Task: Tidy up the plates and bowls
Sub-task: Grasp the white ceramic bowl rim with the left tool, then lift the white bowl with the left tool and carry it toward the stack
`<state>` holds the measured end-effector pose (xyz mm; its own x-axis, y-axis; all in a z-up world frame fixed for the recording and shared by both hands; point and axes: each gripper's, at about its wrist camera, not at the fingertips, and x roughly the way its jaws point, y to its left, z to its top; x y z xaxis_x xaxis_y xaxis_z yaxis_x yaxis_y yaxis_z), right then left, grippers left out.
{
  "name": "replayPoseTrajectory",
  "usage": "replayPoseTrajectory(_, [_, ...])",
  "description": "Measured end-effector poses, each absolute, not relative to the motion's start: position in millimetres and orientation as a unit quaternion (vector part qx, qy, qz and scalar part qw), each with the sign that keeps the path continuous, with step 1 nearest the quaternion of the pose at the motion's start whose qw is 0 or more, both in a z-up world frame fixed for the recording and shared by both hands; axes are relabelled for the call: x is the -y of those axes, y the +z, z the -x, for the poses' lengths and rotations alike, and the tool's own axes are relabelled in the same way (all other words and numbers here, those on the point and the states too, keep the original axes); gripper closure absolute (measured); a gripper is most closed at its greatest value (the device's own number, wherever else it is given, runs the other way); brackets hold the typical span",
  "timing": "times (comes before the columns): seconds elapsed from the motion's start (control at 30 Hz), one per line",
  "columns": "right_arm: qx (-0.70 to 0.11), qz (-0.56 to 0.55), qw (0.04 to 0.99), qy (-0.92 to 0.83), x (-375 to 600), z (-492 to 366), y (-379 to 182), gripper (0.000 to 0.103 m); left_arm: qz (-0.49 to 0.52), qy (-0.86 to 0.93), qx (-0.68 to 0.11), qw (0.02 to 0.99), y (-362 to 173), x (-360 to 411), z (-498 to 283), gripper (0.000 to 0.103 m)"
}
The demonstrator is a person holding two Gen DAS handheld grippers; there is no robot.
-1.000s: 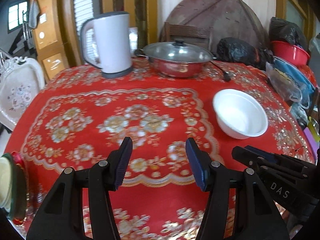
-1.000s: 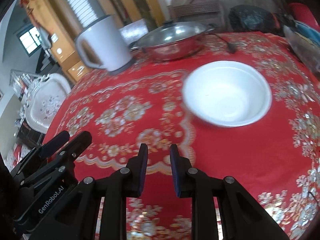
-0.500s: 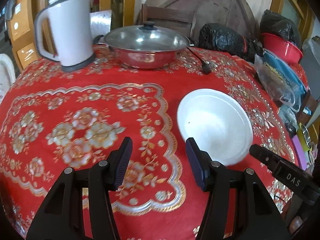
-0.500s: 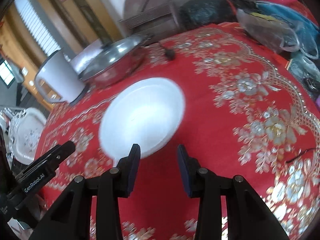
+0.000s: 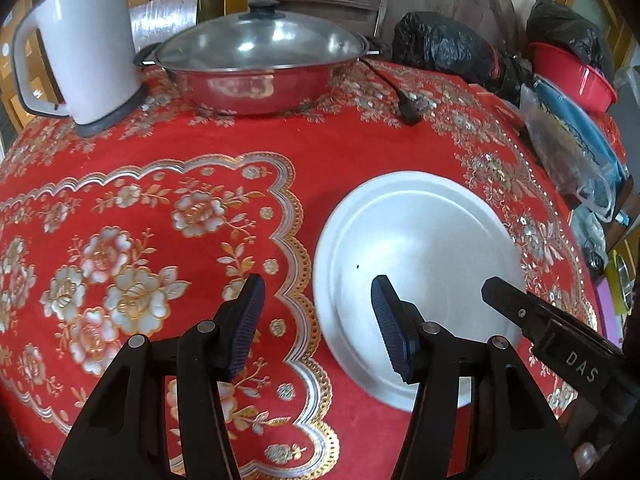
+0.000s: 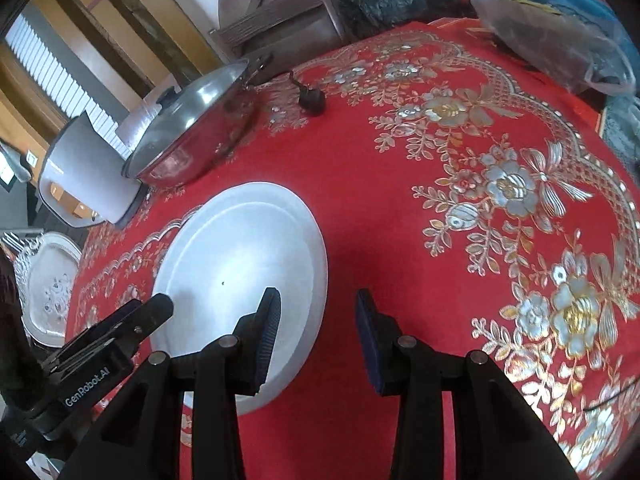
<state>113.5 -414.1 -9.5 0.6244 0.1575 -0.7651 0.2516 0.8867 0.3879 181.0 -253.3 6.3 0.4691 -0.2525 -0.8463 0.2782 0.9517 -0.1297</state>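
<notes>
A white bowl (image 5: pixel 420 248) sits upright and empty on the red flowered tablecloth (image 5: pixel 200 160). My left gripper (image 5: pixel 318 320) is open and hangs over the bowl's left rim: one fingertip is above the cloth, the other above the bowl's inside. In the right wrist view the same bowl (image 6: pixel 240 256) lies low and left. My right gripper (image 6: pixel 316 328) is open over its right rim, left fingertip above the bowl and right one above the cloth. No pad presses on the bowl. One of the right gripper's fingers (image 5: pixel 520 312) shows over the bowl's near right edge.
At the back of the table stand a white electric kettle (image 5: pixel 80 48) and a lidded steel pan (image 5: pixel 260 60), with a black plug (image 5: pixel 410 108) beside it. Black bags (image 5: pixel 448 48), a red basin (image 5: pixel 572 76) and a clear plastic bag (image 5: pixel 572 140) crowd the far right edge.
Both grippers have come in over the bowl, which now looks larger and nearer in both views. The right gripper's jaws stand wider than a second ago, and its view has rolled.
</notes>
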Motion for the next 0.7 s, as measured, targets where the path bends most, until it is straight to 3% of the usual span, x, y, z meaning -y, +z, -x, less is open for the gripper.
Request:
replayPoseTrajectory(0.1, [-0.426,-0.212,0.879,-0.028,410.7,-115.2,-8.8,0.066,-0.016,-0.154,-0.503,0.85,0.1,257.6,-184.3,0.047])
replayPoseTrajectory(0.2, [-0.429,-0.189,0.883,-0.033,408.9,-117.7,-10.4,0.084,-0.023,-0.146,-0.507,0.849,-6.3,260.5,-185.1,0.048])
replayPoseTrajectory(0.23, [-0.431,-0.188,0.882,-0.029,409.0,-118.3,-12.0,0.088,-0.025,-0.148,-0.506,0.849,-8.6,261.3,-184.7,0.054])
replayPoseTrajectory(0.27, [-0.432,-0.185,0.882,-0.028,408.5,-118.1,-12.9,0.09,-0.028,-0.148,-0.508,0.848,-10.5,262.2,-184.4,0.072])
replayPoseTrajectory(0.37, [-0.43,-0.177,0.885,-0.022,406.0,-116.8,-13.4,0.093,-0.033,-0.155,-0.516,0.842,-14.4,263.2,-181.0,0.085])
replayPoseTrajectory(0.7, [-0.414,-0.153,0.897,0.0,375.8,-96.3,6.9,0.095,-0.022,-0.142,-0.499,0.854,3.7,228.4,-151.6,0.085])
